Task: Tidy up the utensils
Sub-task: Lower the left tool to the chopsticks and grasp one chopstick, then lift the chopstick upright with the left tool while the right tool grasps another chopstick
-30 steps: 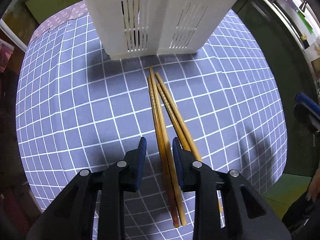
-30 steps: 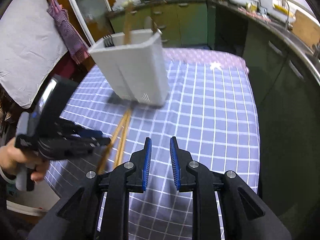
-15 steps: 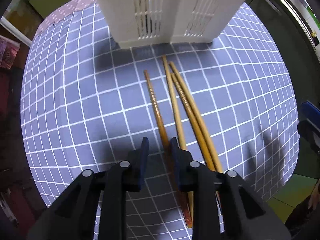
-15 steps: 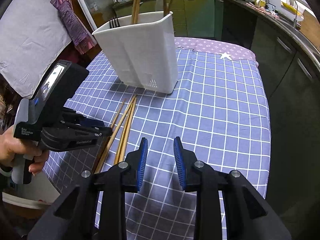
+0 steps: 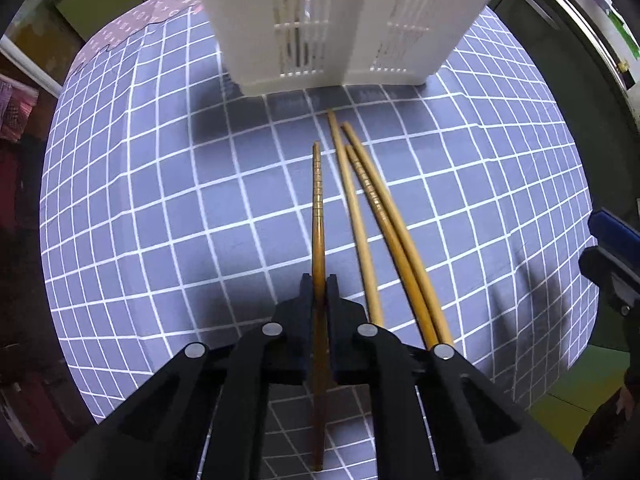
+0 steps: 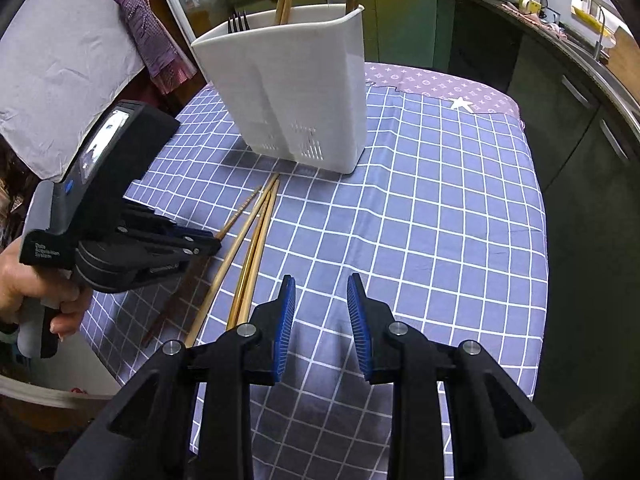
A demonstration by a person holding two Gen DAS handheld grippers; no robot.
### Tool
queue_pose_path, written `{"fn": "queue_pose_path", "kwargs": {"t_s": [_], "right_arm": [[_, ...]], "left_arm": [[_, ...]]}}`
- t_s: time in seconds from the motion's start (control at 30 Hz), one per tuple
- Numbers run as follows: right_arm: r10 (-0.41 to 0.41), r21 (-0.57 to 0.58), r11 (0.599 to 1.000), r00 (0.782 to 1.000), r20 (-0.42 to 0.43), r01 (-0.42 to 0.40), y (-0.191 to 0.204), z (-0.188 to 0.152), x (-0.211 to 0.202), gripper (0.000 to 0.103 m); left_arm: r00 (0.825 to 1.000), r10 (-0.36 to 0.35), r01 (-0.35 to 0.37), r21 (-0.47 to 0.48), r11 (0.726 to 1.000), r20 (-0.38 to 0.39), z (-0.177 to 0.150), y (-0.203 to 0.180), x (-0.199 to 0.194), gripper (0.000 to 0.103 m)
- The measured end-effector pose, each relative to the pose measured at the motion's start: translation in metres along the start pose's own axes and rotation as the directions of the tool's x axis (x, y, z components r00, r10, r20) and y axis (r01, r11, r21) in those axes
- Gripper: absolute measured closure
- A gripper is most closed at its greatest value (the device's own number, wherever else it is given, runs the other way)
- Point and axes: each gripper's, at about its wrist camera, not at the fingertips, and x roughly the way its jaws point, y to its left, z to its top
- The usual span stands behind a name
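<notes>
A white utensil holder [image 5: 344,20] [image 6: 296,92] stands on the blue checked tablecloth; chopsticks and a fork stick out of it in the right wrist view. My left gripper [image 5: 319,286] [image 6: 208,246] is shut on one brown chopstick [image 5: 318,208] [image 6: 240,212], which points toward the holder. Three more chopsticks [image 5: 380,216] [image 6: 252,252] lie on the cloth just right of it. My right gripper [image 6: 320,292] hovers open over the cloth, right of the chopsticks, with nothing between its blue pads.
The tablecloth [image 6: 440,208] ends at a near edge [image 6: 132,360] on the left and drops off on the right [image 6: 540,240]. Dark green cabinets [image 6: 540,100] ring the table. A person's hand [image 6: 32,280] holds the left gripper's handle.
The left gripper's jaws have closed onto one chopstick, which now lies apart from the other three. The right gripper's jaws have widened slightly and its view has tilted toward the holder.
</notes>
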Motion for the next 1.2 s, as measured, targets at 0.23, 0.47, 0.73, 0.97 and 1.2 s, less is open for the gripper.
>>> {"fn": "queue_pose_path", "kwargs": {"t_s": [0.23, 0.47, 0.73, 0.97, 1.2], "right_arm": [[0.018, -0.028, 0.999, 0.997, -0.071, -0.020, 0.012, 0.006, 0.023, 0.074], [0.051, -0.055, 0.997, 0.988, -0.148, -0.060, 0.036, 0.023, 0.056, 0.074], [-0.018, -0.092, 0.996, 0.971, -0.240, -0.005, 0.053, 0.034, 0.097, 0.087], [-0.035, -0.106, 0.994, 0.965, -0.261, 0.007, 0.060, 0.037, 0.107, 0.087], [-0.068, -0.128, 0.991, 0.957, -0.281, 0.033, 0.079, 0.040, 0.117, 0.088]], "left_arm": [[0.993, -0.033, 0.031, 0.022, 0.999, 0.118, -0.025, 0.028, -0.040, 0.097], [0.962, -0.055, 0.040, 0.063, 0.997, 0.267, -0.049, 0.034, -0.096, 0.097], [0.920, -0.049, 0.022, 0.074, 0.997, 0.388, -0.074, 0.043, -0.134, 0.097], [0.897, -0.052, 0.020, 0.076, 0.997, 0.438, -0.092, 0.050, -0.149, 0.097], [0.892, -0.056, 0.025, 0.074, 0.997, 0.449, -0.098, 0.052, -0.151, 0.097]]}}
